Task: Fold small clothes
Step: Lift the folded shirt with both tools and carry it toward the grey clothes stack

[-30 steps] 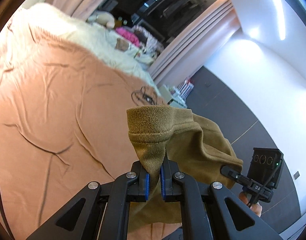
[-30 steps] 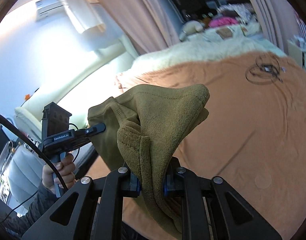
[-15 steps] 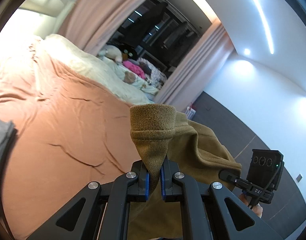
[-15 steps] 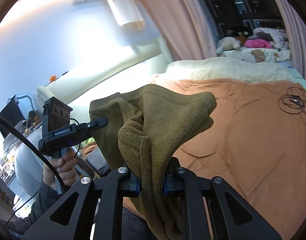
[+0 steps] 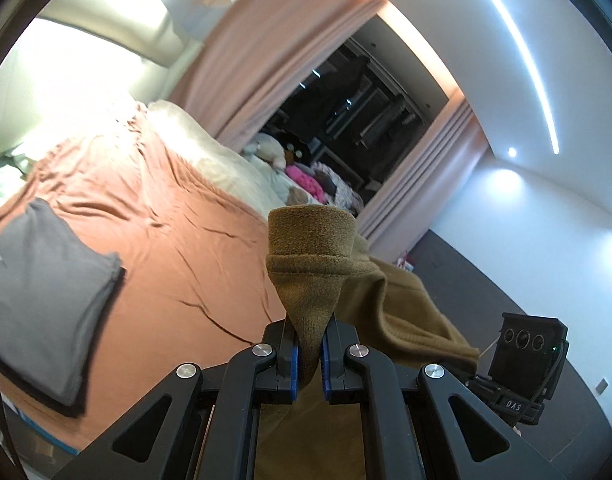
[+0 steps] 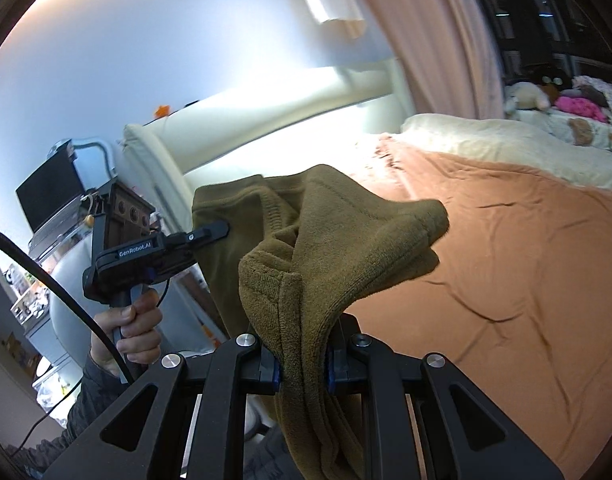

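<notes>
Left wrist view only: one folded grey garment [image 5: 46, 304] lying flat on the orange bedsheet [image 5: 178, 248] at 9 o'clock, and the other gripper's camera block at 4 o'clock. Right wrist view only: the person's left hand [image 6: 126, 328] around the handle of the left gripper [image 6: 210, 232] at 9 o'clock, its jaws pinching the far edge of the garment; a dark monitor [image 6: 50, 196] at 10 o'clock. Both views show the bed with a cream blanket [image 6: 506, 148] and a pile of soft toys [image 5: 290, 160] at its far side. One olive-brown garment [image 5: 318, 272], thick fleecy knit with a stitched hem band, is held in the air above the bed edge, not touching the sheet. Left gripper [image 5: 308, 354]: jaws narrow, clamped on a bunched hem. Right gripper [image 6: 304, 368]: jaws narrow, clamped on a thicker doubled fold, cloth draping down below them. Count: two grippers, one olive garment, one grey garment.
</notes>
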A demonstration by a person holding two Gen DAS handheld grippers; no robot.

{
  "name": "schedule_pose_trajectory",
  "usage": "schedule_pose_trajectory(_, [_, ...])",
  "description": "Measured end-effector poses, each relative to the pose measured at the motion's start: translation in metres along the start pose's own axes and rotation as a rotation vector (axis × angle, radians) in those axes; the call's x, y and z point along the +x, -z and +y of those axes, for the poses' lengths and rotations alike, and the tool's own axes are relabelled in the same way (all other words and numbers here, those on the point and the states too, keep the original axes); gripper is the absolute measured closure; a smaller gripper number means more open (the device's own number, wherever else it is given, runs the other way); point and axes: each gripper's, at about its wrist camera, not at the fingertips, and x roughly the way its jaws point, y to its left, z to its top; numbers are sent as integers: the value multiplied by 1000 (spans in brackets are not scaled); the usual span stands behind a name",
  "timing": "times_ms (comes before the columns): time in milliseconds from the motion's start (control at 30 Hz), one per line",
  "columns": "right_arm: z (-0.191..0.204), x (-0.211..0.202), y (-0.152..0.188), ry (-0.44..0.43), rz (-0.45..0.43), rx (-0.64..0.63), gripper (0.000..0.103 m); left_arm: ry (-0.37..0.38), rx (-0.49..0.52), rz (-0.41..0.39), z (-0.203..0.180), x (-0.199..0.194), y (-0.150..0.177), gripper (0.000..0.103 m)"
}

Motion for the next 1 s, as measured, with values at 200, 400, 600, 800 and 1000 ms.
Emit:
schedule_pose_trajectory(200, [-15,56,-22,-74,28,-27,91,-66,-8,-22,47,-29,-20,96])
schedule_pose_trajectory(400, [-20,100,-33,-123,28,-40,91,-105,6,-54,93,-47,-54,96])
schedule_pose_trajectory(600, [-31,147,-50,-149,32,-48,91,-176,-7,-60,140,-52,-87,96])
schedule_pose_trajectory(800, [-37,185,-61,-185,57,-64,92,-256,7,-77,168,-64,-113,96])
schedule_pose_trajectory(1000, [-22,220,-63,-240,85,-79,91,-341,14,-98,187,-79,-132,96])
